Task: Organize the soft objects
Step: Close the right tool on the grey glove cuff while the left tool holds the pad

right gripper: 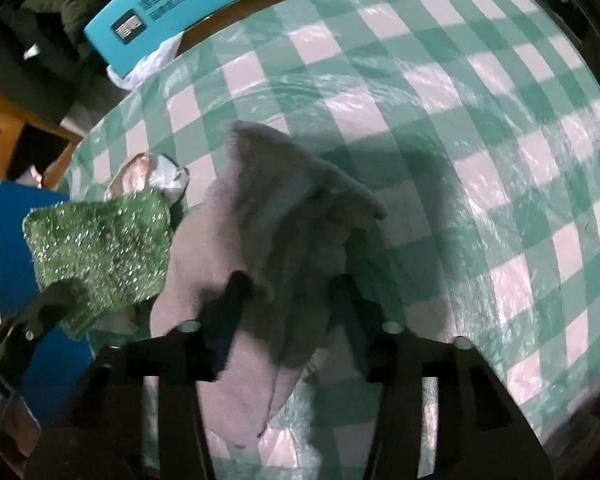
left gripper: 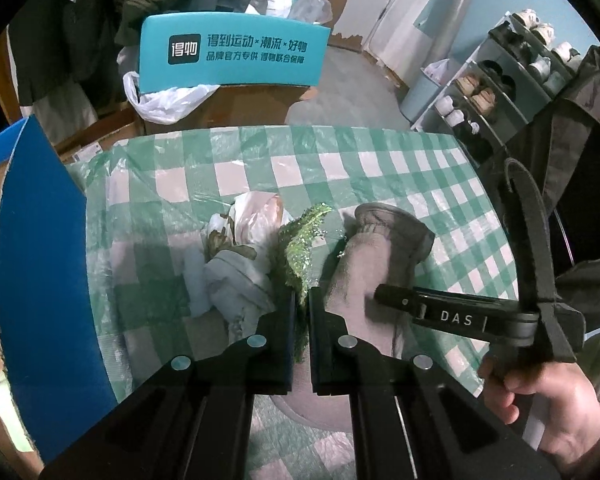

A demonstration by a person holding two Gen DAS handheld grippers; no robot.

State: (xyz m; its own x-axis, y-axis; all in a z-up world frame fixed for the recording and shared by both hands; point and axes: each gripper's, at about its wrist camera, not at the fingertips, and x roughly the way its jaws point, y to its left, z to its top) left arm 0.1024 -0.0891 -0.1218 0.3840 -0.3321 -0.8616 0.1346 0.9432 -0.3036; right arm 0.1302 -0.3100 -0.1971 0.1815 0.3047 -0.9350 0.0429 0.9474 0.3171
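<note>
My left gripper (left gripper: 301, 300) is shut on a green glittery scouring pad (left gripper: 300, 240) and holds it upright above the checked tablecloth (left gripper: 380, 160). The pad also shows at the left of the right wrist view (right gripper: 100, 248), with a left finger below it. A grey cloth (left gripper: 372, 256) lies bunched on the table right of the pad. My right gripper (right gripper: 290, 292) has its jaws apart, straddling a raised fold of the grey cloth (right gripper: 284, 232); one of its fingers (left gripper: 400, 298) rests on the cloth. A crumpled plastic bag with pale fabric (left gripper: 240, 248) lies left of the pad.
A blue box flap (left gripper: 40, 260) stands along the table's left edge. A teal shoebox (left gripper: 232, 56) and white plastic bag (left gripper: 168, 100) sit beyond the far edge. A shoe rack (left gripper: 500, 80) stands at the far right. Bare checked cloth (right gripper: 480, 140) stretches to the right.
</note>
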